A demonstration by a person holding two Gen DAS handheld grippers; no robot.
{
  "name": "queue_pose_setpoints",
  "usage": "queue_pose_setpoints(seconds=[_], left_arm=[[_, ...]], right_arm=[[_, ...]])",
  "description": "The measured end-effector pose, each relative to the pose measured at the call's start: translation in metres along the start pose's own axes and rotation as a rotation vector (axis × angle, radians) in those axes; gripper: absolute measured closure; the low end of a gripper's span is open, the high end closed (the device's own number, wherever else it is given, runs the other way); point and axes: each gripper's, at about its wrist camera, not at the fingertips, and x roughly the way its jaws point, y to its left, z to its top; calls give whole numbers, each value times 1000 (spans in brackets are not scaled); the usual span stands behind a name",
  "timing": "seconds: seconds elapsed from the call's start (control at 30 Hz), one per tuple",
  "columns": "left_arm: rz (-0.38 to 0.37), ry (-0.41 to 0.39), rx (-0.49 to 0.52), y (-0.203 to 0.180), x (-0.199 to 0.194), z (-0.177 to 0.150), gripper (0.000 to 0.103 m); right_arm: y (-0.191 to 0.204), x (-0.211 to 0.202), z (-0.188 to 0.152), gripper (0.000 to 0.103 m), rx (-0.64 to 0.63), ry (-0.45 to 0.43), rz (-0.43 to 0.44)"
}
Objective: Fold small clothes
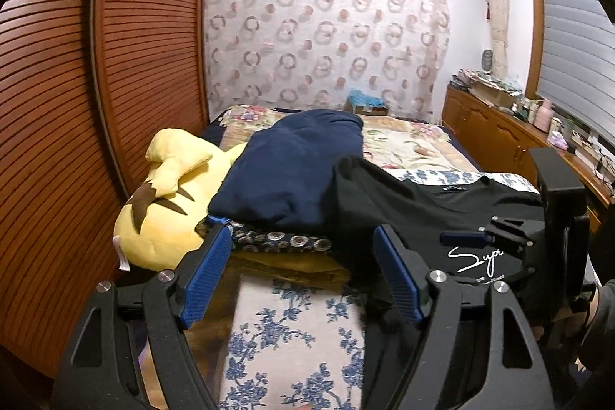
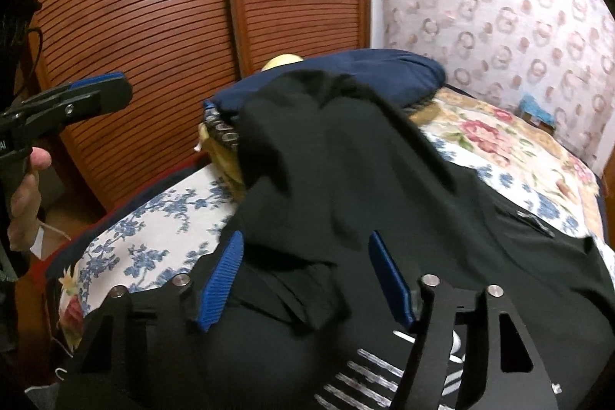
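A black T-shirt (image 1: 403, 214) with white script print lies spread on the bed; one sleeve is draped up against a pile of folded clothes. In the right wrist view the T-shirt (image 2: 384, 179) fills the middle. My right gripper (image 2: 306, 237) stands open over it, a folded flap of black cloth lying loose between its blue pads (image 2: 225, 279). My left gripper (image 1: 300, 231) is open above the bare sheet, left of the shirt, with nothing between its fingers. A hand (image 2: 25, 187) holds the left gripper (image 2: 115, 87), seen at the left edge. The right gripper (image 1: 472, 237) shows over the shirt's print.
A navy folded garment (image 1: 292, 164) tops a dark patterned cloth (image 1: 276, 239) and a mustard one (image 1: 284, 266). A yellow plush toy (image 1: 165, 202) lies left of that pile, against slatted wooden wardrobe doors (image 1: 96, 83). The bed sheet (image 1: 292, 333) has blue flowers. A cluttered sideboard (image 1: 499, 133) runs along the right.
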Motion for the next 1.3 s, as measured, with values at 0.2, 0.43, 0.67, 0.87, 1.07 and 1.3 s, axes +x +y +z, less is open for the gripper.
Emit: queue_pose_setpoints(seconds=[0.2, 0.43, 0.67, 0.87, 1.07, 1.3], left_arm=[[24, 3, -9, 9, 2, -5, 26], [39, 9, -6, 10, 4, -8, 25], [39, 18, -11, 12, 8, -12, 25], [36, 29, -5, 10, 13, -15, 25], [25, 44, 2, 2, 20, -15, 26], [6, 65, 24, -12, 28, -17, 25]], right_arm=[[5, 16, 7, 46, -30, 34, 41], [7, 30, 7, 92, -98, 81, 7], [-12, -3, 23, 96, -44, -3, 50], [-41, -33, 35, 96, 28, -73, 35], [-67, -43, 37, 78, 79, -78, -116], [-75, -57, 30, 54, 109, -70, -201]])
